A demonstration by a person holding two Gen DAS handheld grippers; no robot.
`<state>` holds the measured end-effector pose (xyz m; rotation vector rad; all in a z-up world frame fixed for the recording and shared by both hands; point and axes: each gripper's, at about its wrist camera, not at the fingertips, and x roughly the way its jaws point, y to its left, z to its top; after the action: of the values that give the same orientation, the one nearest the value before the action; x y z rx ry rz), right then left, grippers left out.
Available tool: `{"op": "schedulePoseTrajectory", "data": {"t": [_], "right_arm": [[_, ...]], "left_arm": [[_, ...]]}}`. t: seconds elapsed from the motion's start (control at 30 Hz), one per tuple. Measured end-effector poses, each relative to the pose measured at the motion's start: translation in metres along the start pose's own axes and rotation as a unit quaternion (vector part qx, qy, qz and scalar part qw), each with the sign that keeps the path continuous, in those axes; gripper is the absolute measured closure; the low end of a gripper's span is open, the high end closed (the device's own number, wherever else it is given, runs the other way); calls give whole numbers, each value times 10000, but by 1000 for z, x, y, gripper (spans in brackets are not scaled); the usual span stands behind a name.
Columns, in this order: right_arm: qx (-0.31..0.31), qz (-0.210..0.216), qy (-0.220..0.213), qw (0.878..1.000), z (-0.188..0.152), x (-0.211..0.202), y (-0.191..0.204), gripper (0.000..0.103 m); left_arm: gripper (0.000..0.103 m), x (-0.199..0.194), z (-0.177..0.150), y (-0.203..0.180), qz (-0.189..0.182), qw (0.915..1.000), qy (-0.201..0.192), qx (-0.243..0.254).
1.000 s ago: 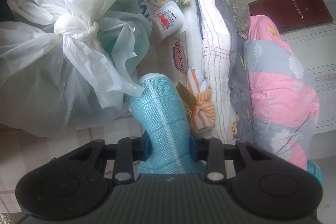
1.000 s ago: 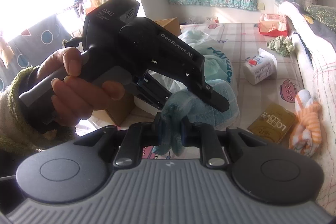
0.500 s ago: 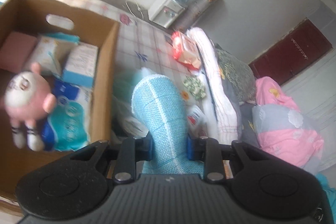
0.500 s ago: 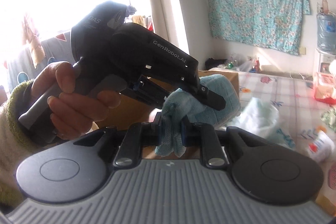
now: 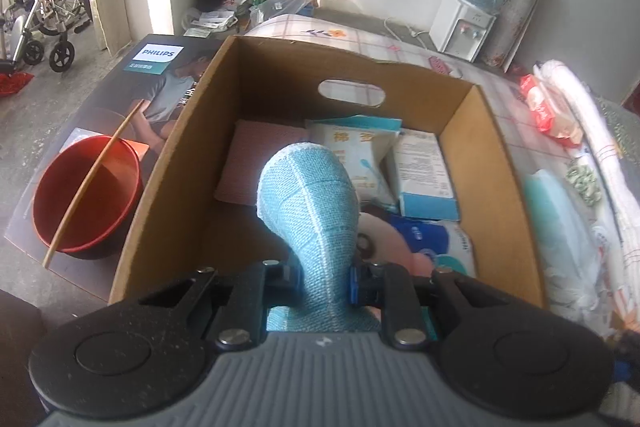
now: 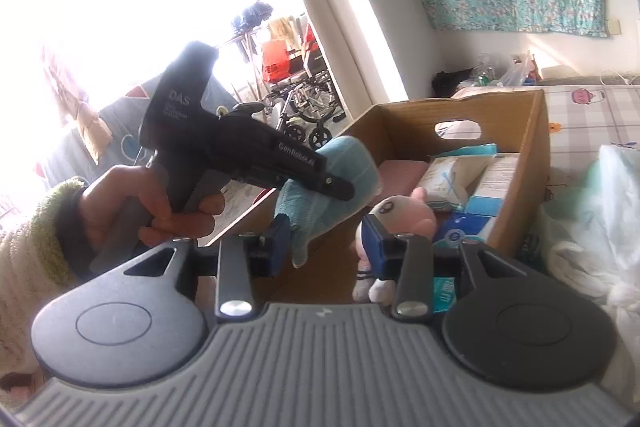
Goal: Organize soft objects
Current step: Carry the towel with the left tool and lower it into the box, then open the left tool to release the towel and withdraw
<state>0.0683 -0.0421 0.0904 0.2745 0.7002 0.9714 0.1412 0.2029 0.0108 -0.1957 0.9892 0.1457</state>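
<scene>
A light blue woven cloth (image 5: 308, 195) sticks up between the pads of my left gripper (image 5: 324, 275), which is shut on it and points down over an open cardboard box (image 5: 280, 83). Inside the box lie a folded pink cloth (image 5: 256, 163), tissue packs (image 5: 360, 147) and a pink plush toy (image 6: 404, 215). In the right wrist view a hand holds the left gripper (image 6: 340, 189) with the blue cloth (image 6: 344, 163) above the box (image 6: 516, 131). The jaws of my right gripper (image 6: 326, 243) are opening; a loose corner of the cloth hangs between them by the left pad, unpressed.
A red basin (image 5: 84, 195) with a stick across it rests on a flat Philips carton (image 5: 160, 75) left of the box. A tied white plastic bag (image 6: 592, 211) and folded bedding (image 5: 592, 155) lie to the right. A water dispenser (image 5: 464, 27) stands at the far wall.
My left gripper swung the blue cloth from above the plastic bag on the bed to over the cardboard box. My right gripper's jaws parted and let go of the cloth's corner.
</scene>
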Motion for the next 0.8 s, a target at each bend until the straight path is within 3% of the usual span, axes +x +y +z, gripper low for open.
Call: {"op": "schedulePoseTrajectory", "data": {"t": [0.17, 0.3, 0.43, 0.6, 0.8], "right_arm": [[449, -217, -182, 9986, -8, -36, -24, 62], [621, -337, -279, 9971, -18, -55, -41, 60], [716, -369, -298, 9963, -21, -64, -52, 58], [840, -421, -314, 9951, -14, -62, -68, 55], [1170, -537, -348, 9911, -27, -70, -79, 53]], "left_arm": [[82, 35, 9, -5, 833, 9947, 144, 590], [80, 65, 10, -13, 1348, 9853, 273, 1016], [67, 84, 12, -11, 1465, 9832, 463, 989], [47, 77, 16, -11, 1687, 9797, 290, 1044], [30, 46, 15, -13, 1497, 9853, 51, 821]]}}
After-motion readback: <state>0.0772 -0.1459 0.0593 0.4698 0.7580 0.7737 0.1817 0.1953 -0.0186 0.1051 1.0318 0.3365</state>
